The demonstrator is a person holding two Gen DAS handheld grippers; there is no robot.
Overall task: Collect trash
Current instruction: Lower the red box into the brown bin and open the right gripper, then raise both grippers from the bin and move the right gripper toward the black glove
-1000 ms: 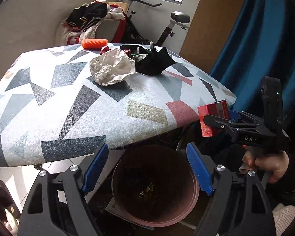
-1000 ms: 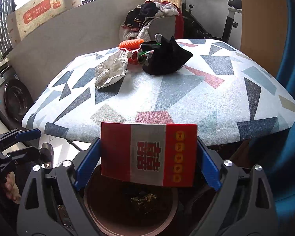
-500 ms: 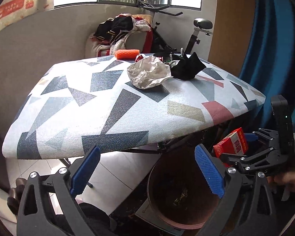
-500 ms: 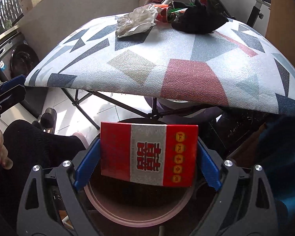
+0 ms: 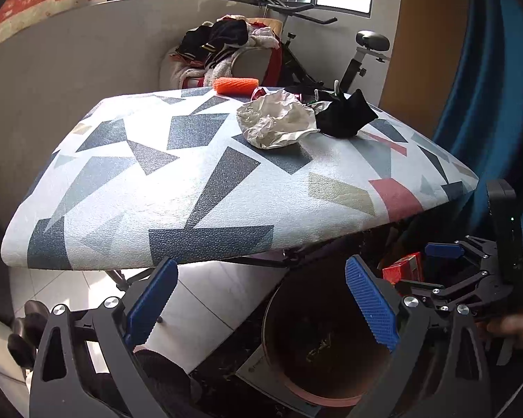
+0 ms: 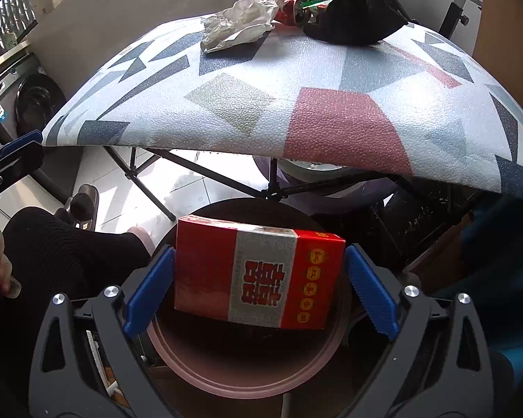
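Observation:
My right gripper (image 6: 259, 280) holds a red and silver box (image 6: 258, 275) between its blue pads, right over the round brown trash bin (image 6: 247, 386). The box has tilted and a small gap shows at the right pad. My left gripper (image 5: 261, 308) is open and empty, beside the bin (image 5: 317, 397) and below the table edge. In the left wrist view the right gripper (image 5: 439, 261) and the box (image 5: 402, 267) show at the right. On the table lie crumpled white paper (image 5: 279, 120), a black cloth (image 5: 345, 115), an orange roll (image 5: 235, 85) and a red can (image 6: 291, 8).
The patterned folding table (image 5: 191, 181) overhangs the bin, with its crossed legs (image 6: 205, 170) behind. A blue curtain (image 5: 488, 87) hangs right. An exercise bike (image 5: 331, 52) and a clothes pile (image 5: 226, 45) stand behind. A washing machine (image 6: 24, 97) is left. The person's leg (image 6: 59, 254) is near the bin.
The right gripper has lowered the box closer to the bin, and the box has tipped between the pads. The left gripper has shifted left and back, still open.

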